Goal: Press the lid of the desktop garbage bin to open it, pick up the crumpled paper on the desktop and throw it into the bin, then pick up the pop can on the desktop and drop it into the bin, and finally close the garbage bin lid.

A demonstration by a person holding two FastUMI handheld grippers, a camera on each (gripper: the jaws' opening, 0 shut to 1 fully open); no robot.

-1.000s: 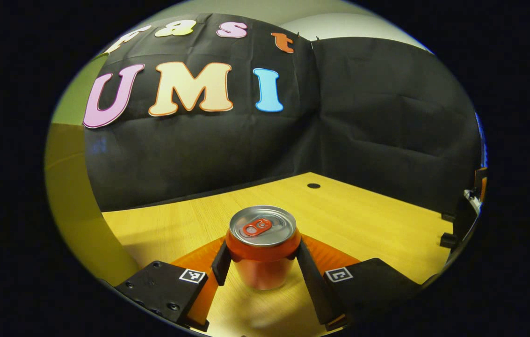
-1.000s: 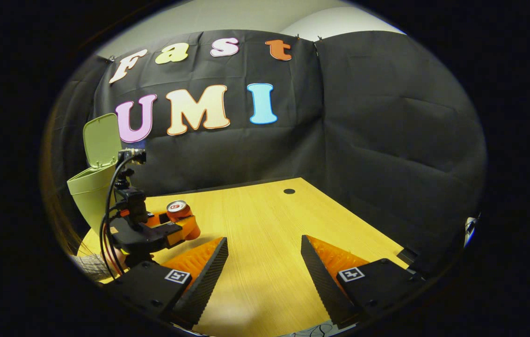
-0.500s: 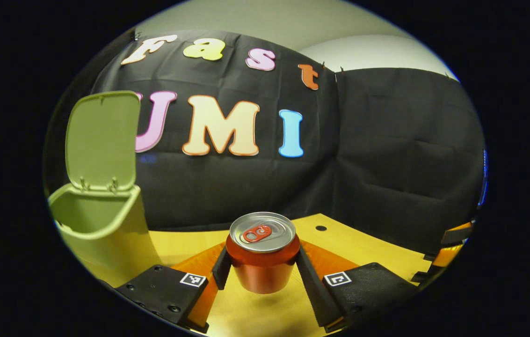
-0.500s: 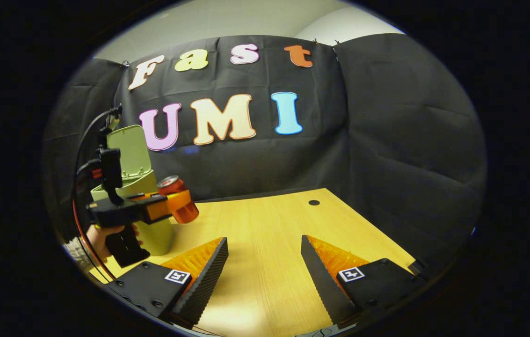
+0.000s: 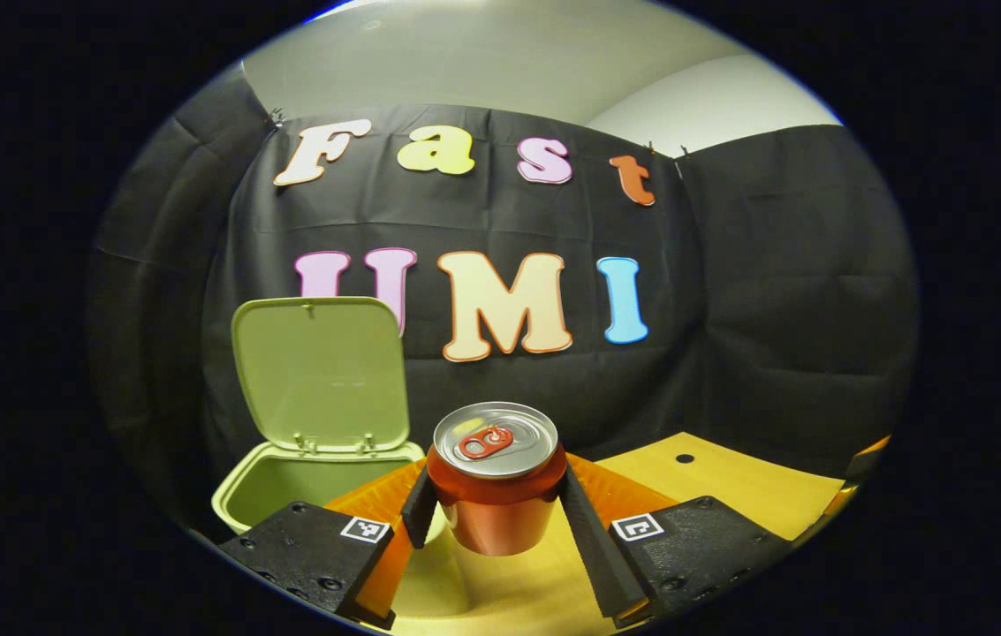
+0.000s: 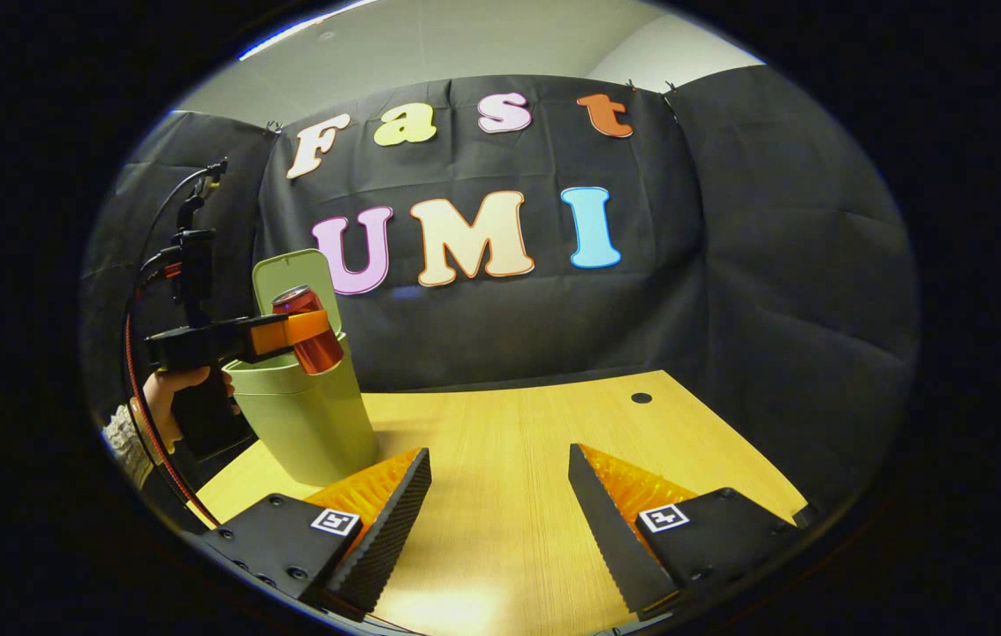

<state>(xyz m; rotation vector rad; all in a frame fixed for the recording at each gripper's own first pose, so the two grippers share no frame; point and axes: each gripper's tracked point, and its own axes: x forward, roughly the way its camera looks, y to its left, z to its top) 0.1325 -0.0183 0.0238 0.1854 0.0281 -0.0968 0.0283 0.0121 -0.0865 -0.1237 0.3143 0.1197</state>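
Step in hand: carry of the pop can [image 5: 496, 477] to the garbage bin [image 5: 306, 481]. No crumpled paper is seen on the bench [image 6: 518, 459], so that step is judged done.

Left tool [image 5: 493, 512]: clamped on the pop can, one finger on each side of the body just below the rim. The can is clear of the bench, upright, long axis vertical, pull tab up.

Right tool [image 6: 500, 495]: fingers spread wide with nothing between them, low over the bench, well apart from the bin.

Bin state: lid [image 5: 319, 371] raised to near vertical at the far side — mouth open and unobstructed.

Key relation: in the left gripper view the mouth lies ahead and to the left of the can, lower than the can's base. In the right gripper view the can [image 6: 306, 329] sits at rim height, beside the near edge of the mouth and in front of the lid [image 6: 295, 276]. Whether it is fully over the opening cannot be told.

Next move (judgement): advance the left tool slightly forward-left until the can is over the mouth, then release.

Risk: early release may strike the rim.
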